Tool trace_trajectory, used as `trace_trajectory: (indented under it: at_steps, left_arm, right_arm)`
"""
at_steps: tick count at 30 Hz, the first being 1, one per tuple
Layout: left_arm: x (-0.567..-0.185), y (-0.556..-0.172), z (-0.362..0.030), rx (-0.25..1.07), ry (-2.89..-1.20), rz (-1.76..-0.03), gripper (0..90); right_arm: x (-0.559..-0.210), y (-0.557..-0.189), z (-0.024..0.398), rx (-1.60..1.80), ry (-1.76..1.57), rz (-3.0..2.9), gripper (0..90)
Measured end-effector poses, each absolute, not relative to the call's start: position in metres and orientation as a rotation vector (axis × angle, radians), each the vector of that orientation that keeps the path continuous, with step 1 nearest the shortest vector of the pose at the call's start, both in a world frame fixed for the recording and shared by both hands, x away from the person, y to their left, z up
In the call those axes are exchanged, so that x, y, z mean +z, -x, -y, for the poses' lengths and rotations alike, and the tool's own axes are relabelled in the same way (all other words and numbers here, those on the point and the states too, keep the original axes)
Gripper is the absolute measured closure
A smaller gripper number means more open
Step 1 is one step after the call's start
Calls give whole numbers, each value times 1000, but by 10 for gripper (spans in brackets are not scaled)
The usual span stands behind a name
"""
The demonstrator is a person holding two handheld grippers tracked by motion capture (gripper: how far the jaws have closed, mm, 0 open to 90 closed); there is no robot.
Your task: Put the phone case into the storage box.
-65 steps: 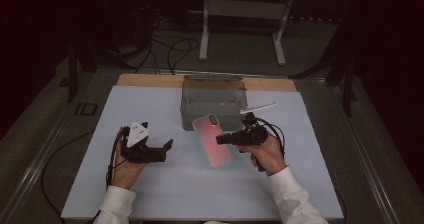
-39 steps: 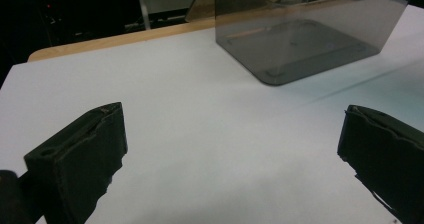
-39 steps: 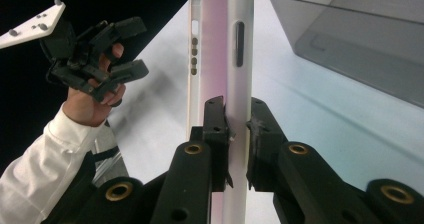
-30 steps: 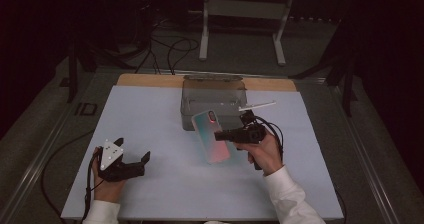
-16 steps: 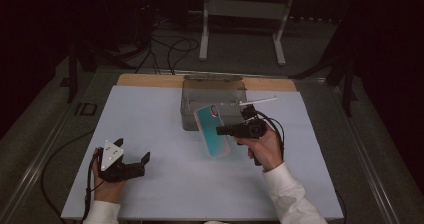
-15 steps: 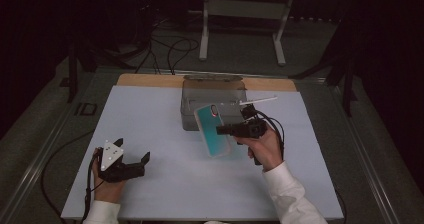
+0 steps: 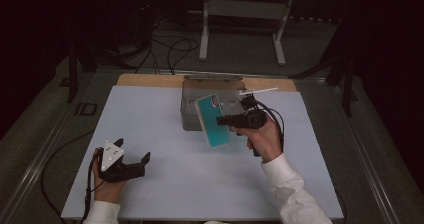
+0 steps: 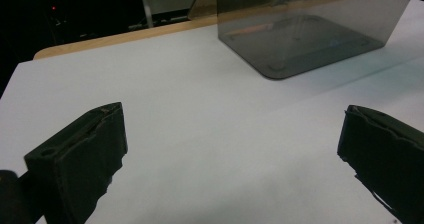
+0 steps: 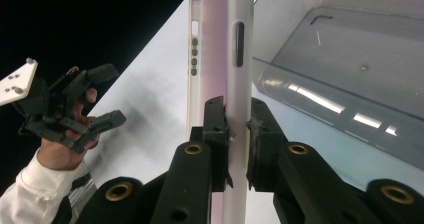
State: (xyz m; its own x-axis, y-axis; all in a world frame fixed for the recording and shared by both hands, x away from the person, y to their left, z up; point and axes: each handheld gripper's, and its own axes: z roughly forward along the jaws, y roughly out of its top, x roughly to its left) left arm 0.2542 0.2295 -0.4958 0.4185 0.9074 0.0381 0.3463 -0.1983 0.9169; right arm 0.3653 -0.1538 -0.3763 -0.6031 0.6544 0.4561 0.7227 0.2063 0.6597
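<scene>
Pale counter (image 7: 165, 184) below, smoky clear box (image 7: 192, 109) standing at its far side. Phone case (image 7: 212, 120) lifted off the surface just in front of that box — pinched edge-on in the right gripper (image 7: 223, 120). Left gripper (image 7: 146, 160) resting near the front edge — jaws spread wide, nothing between.

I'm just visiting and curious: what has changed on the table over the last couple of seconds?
The right gripper, shut on the phone case, lifted it off the table and tipped it up on edge beside the clear box. The left gripper drew back toward the near left of the table and stands open, holding nothing. The box and the table stayed as they were.
</scene>
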Motion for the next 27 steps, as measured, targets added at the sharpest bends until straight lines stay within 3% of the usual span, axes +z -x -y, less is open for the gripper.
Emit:
trace_trajectory:
  at_steps: [27]
  left_arm:
    - [-495, -253, -231, 769, -1744, -1087, 3]
  right_arm:
    - [-355, -388, 148, -1376, 1494, 2376, 818]
